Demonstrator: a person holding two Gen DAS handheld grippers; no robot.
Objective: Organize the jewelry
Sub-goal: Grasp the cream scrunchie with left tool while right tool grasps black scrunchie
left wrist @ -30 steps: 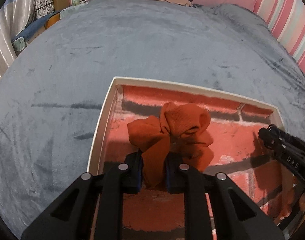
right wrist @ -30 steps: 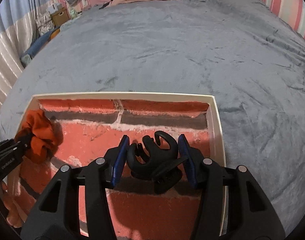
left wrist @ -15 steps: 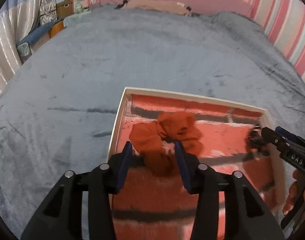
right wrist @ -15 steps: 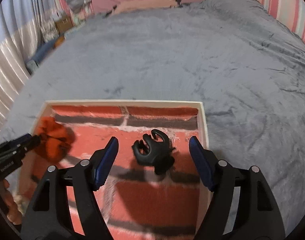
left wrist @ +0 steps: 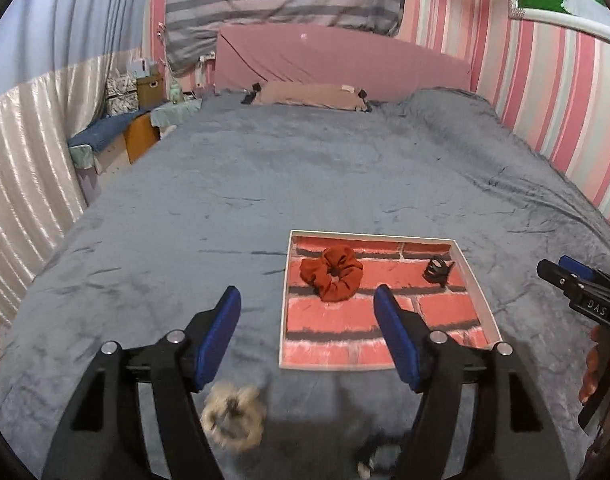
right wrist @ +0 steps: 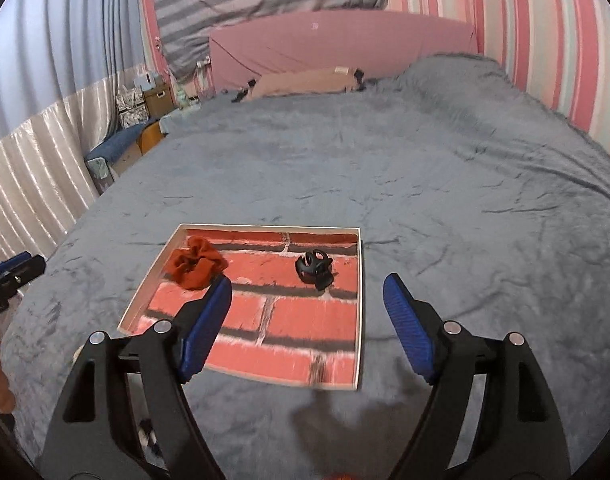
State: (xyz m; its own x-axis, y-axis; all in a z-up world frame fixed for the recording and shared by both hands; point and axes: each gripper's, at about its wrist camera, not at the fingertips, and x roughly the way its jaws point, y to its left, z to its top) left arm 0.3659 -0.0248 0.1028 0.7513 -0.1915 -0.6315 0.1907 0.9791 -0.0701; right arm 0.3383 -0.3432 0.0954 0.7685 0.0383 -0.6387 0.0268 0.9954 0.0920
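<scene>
Both tools hover spread with nothing between their blue pads, jaws having just been opening — the left gripper [left wrist: 307, 328] and right gripper [right wrist: 307, 316] — above the shallow white-rimmed brick-patterned tray [right wrist: 360, 300] on the grey plush bedspread [right wrist: 425, 168], where the rust-orange fabric scrunchie [left wrist: 332, 277] lies at ten o'clock and the black plastic claw clip [left wrist: 437, 271] at two o'clock.

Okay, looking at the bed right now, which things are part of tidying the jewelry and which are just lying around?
Part of the job:
- brick-pattern tray
- orange scrunchie
- black claw clip
- beige scrunchie, outside the tray

Lying about:
- tan pillow
- grey blanket
</scene>
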